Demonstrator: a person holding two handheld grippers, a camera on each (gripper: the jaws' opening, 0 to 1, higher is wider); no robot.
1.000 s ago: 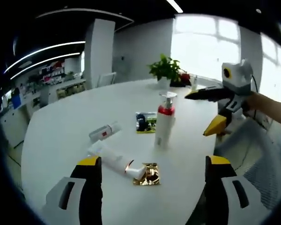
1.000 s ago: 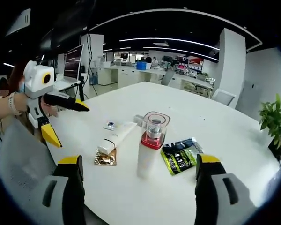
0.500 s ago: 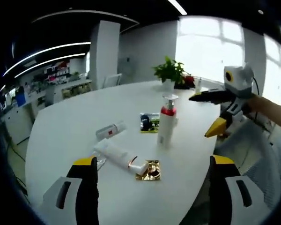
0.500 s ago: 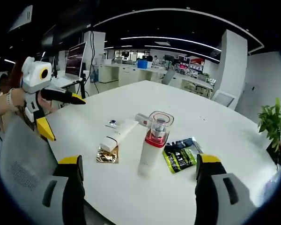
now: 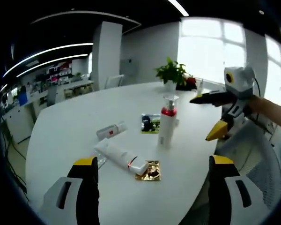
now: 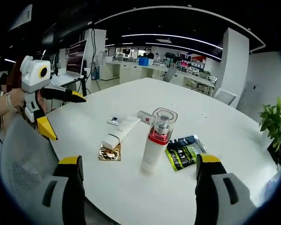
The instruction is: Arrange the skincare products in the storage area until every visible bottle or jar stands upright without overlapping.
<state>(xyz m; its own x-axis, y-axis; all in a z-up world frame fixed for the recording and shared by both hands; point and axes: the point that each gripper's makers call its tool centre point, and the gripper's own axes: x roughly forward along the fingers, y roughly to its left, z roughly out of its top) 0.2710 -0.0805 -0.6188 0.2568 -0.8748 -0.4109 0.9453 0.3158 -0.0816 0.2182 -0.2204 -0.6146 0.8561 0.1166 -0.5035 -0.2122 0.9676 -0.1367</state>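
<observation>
A white pump bottle with a red collar (image 5: 167, 123) (image 6: 155, 141) stands upright mid-table. A white tube (image 5: 121, 157) (image 6: 118, 132) lies on its side, its cap end by a gold sachet (image 5: 149, 171) (image 6: 110, 152). Behind it lies a small white bottle with a red label (image 5: 111, 130) (image 6: 144, 116). A dark green sachet (image 5: 150, 123) (image 6: 183, 153) lies flat by the pump bottle. My left gripper (image 5: 151, 164) (image 6: 51, 110) is open at the table's edge, short of the tube. My right gripper (image 6: 137, 161) (image 5: 214, 115) is open, off the table edge, with nothing between its fingers.
The round white table (image 5: 70, 126) (image 6: 210, 122) has bare room around the products. A potted plant (image 5: 171, 73) (image 6: 275, 123) stands at one edge. A grey mesh chair (image 6: 21, 164) (image 5: 253, 154) sits near each gripper. A person's hand (image 6: 7, 104) holds the left gripper.
Both cameras have drawn back slightly, so the products look a little smaller and farther. The products themselves have not moved, and both grippers stay open.
</observation>
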